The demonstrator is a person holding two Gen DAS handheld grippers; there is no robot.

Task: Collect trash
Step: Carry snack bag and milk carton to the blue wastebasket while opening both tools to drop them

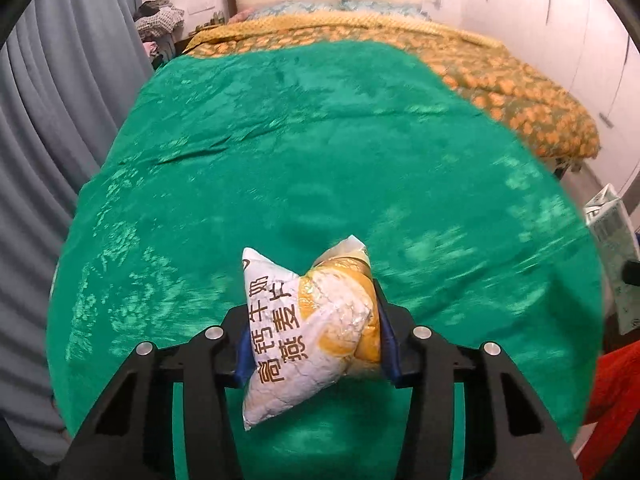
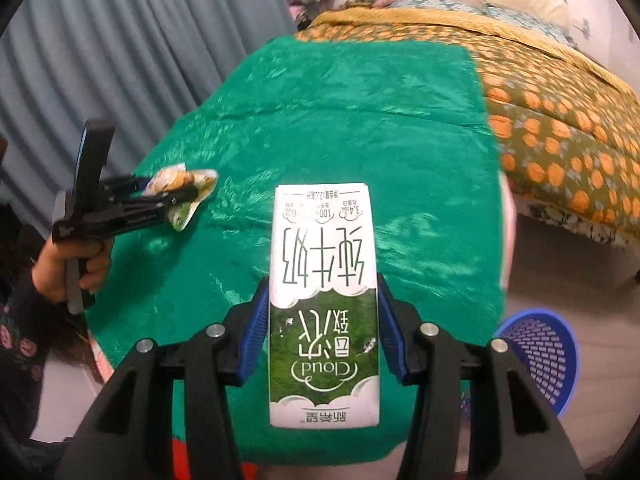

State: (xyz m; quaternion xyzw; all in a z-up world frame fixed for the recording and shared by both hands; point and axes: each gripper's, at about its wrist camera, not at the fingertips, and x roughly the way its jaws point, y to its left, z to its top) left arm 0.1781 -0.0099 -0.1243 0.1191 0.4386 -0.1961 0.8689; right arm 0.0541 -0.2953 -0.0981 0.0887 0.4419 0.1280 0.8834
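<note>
A crumpled white and yellow snack packet [image 1: 280, 320] with printed characters sits squeezed between the blue pads of my left gripper [image 1: 314, 336], just above the green cloth [image 1: 280, 140]. From the right wrist view that left gripper [image 2: 176, 200] shows at the left, held by a hand [image 2: 60, 268], with the packet [image 2: 180, 182] in its fingers. My right gripper [image 2: 322, 320] is shut on a green and white milk carton [image 2: 324, 280], pads pressing both long sides, the carton raised over the cloth [image 2: 360, 120]. The carton [image 1: 612, 248] also appears at the left wrist view's right edge.
A blue mesh basket [image 2: 548, 356] stands on the floor right of the table. Behind the table is a bed with an orange-patterned quilt [image 2: 560, 120]. Grey curtains [image 1: 48, 120] hang along the left. Something red [image 1: 616, 392] lies low at the right.
</note>
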